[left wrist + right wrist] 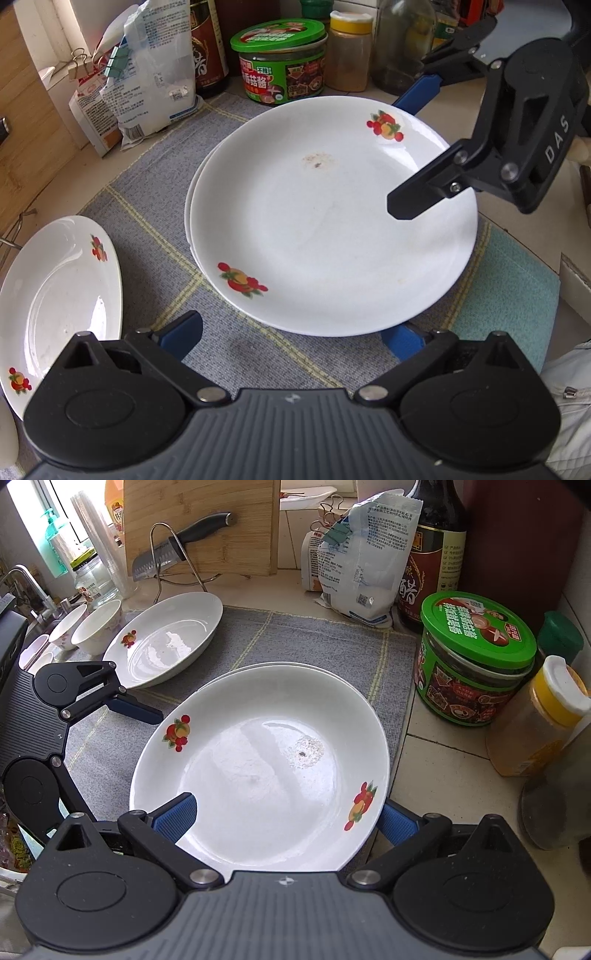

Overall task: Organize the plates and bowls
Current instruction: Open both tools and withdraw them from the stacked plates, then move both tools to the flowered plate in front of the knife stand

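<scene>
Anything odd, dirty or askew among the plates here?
Yes. The top plate carries a brownish speckled stain near its centre, so it looks unwashed. It also sits off-centre on the plate beneath, whose rim shows along one side. The single plate nearby looks clean.

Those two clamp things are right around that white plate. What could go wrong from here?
The top plate sits off-centre on another plate beneath it, so a nudge from the right gripper, whose open jaws straddle its rim, might slide it off the stack. The green-lidded jar and yellow-capped bottle stand close by; a swinging plate could knock them. The left gripper is also open at the plate's rim, and the two tools could collide.
</scene>
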A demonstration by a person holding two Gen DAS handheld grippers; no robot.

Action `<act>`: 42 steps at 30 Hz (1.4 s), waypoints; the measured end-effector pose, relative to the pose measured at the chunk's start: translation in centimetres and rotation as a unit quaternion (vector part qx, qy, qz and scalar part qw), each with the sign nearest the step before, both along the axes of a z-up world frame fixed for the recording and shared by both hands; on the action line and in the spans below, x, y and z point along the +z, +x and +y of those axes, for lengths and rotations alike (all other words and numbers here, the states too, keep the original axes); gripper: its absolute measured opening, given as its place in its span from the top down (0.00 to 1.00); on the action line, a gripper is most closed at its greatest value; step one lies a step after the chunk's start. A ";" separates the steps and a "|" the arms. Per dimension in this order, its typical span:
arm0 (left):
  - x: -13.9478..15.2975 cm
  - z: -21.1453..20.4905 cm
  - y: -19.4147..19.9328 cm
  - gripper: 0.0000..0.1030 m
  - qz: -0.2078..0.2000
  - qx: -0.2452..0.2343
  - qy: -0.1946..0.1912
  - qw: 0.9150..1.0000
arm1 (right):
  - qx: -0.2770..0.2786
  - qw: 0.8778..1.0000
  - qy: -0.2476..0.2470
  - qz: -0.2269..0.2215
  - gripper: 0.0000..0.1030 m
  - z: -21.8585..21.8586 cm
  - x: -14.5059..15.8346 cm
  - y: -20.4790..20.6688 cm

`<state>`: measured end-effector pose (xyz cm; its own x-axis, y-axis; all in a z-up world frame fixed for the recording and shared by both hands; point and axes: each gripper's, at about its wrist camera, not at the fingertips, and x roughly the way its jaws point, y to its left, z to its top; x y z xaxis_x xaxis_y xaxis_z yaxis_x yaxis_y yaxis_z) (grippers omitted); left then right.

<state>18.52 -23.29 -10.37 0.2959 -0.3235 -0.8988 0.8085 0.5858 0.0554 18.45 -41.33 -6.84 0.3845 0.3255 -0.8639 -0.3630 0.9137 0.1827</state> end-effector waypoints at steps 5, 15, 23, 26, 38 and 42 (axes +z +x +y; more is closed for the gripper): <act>0.0 -0.1 -0.2 0.01 -0.002 0.008 -0.006 1.000 | -0.001 1.000 -0.014 0.001 0.00 0.2 -0.3 -0.3; 0.9 1.0 -1.7 0.01 -0.014 0.042 -0.047 0.998 | -0.005 0.998 -0.008 -0.060 0.00 0.6 1.5 -1.1; 3.7 3.0 -3.4 0.01 -0.046 0.103 -0.095 0.989 | 0.002 0.994 -0.013 -0.110 0.00 2.3 2.5 -1.6; 4.2 4.2 -3.9 0.01 -0.058 0.135 -0.095 0.985 | 0.005 0.993 -0.008 -0.118 0.00 3.3 2.7 -1.7; 4.1 11.3 -4.0 0.01 -0.064 0.227 -0.123 0.964 | 0.011 0.991 -0.001 -0.137 0.00 9.7 3.2 -2.9; 3.8 13.2 -4.0 0.01 -0.066 0.220 -0.134 0.964 | 0.002 0.990 -0.017 -0.140 0.00 12.3 3.7 -3.6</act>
<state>14.51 -10.12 -6.58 0.5632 -0.3561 -0.7456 0.4752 0.8778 -0.0603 14.84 -29.07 -3.18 0.6086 0.3009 -0.7342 -0.3989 0.9159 0.0447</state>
